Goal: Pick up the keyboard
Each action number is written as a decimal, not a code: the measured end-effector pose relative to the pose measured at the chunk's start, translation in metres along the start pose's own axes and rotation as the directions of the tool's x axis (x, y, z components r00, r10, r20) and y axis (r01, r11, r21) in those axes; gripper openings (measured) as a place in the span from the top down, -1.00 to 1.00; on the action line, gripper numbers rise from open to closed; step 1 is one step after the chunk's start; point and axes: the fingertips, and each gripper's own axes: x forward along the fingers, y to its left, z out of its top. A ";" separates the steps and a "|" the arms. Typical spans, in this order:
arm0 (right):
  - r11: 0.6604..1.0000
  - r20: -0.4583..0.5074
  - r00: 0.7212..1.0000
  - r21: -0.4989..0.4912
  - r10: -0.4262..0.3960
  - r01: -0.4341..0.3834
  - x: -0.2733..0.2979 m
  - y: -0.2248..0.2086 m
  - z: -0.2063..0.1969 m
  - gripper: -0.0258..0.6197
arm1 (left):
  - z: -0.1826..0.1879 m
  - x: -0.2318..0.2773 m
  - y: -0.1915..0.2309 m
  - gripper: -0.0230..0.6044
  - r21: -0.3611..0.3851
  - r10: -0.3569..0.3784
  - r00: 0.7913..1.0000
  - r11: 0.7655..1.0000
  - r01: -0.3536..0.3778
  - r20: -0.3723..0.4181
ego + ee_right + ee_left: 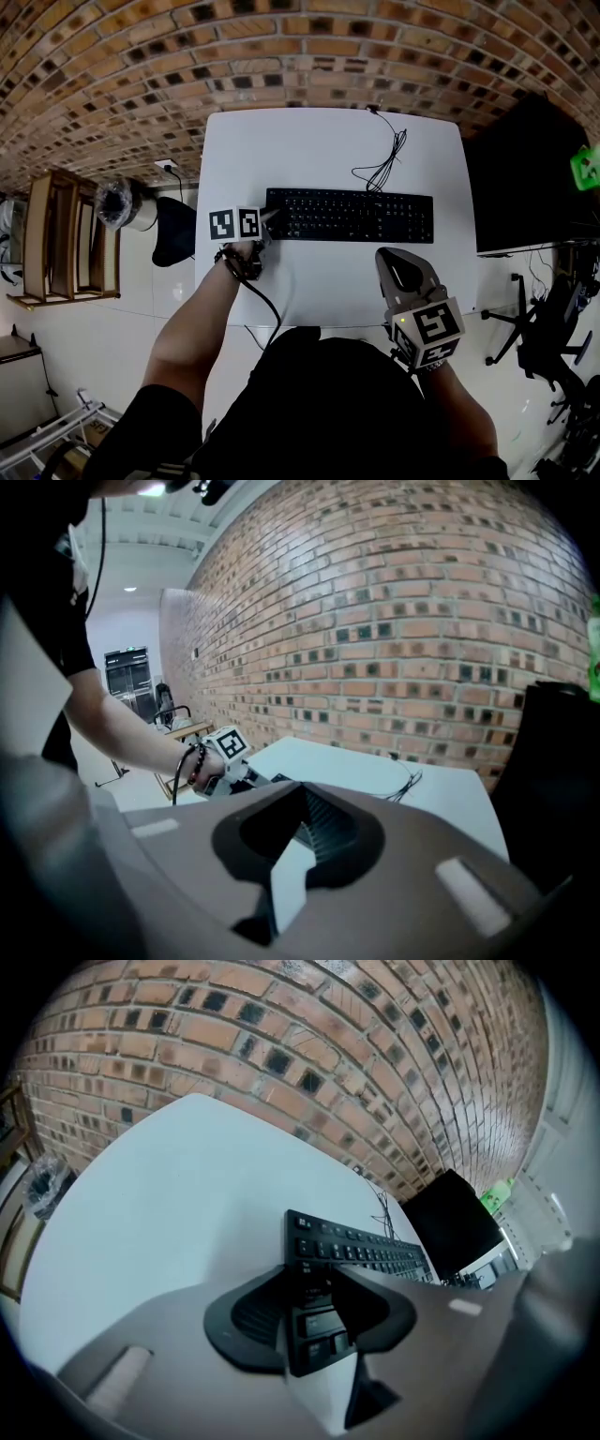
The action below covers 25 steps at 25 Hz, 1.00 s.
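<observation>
**Left arm and tool.** The left forearm (192, 328) reaches forward over the near-left corner of the white table (319, 141), with a dark beaded band at the wrist (242, 261). The left gripper (270, 221) points forward and downward, its marker cube uppermost. In the left gripper view its jaws stand part-way apart and are closed on the left end of the keyboard (361, 1252) — one pad against the outer edge, the other over the end keys.

**Keyboard.** The black keyboard (352, 216) lies flat across the middle of the table, long side parallel to the near edge. Its cable (384, 161) runs in a loose loop to the far edge.

**Right arm and tool.** The right gripper (396, 264) is held over the near-right part of the table, well apart from the keyboard and tilted gently downward. Its own view shows the jaws fully together — nothing between them.

**Surroundings.** A brick wall (309, 47) stands beyond the table.
</observation>
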 end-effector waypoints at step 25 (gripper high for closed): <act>0.980 -0.018 1.000 0.196 -0.024 0.027 0.000 0.002 -0.035 0.91 | 0.018 -0.071 -0.065 0.65 -0.019 -0.111 0.990 0.993 0.113 0.091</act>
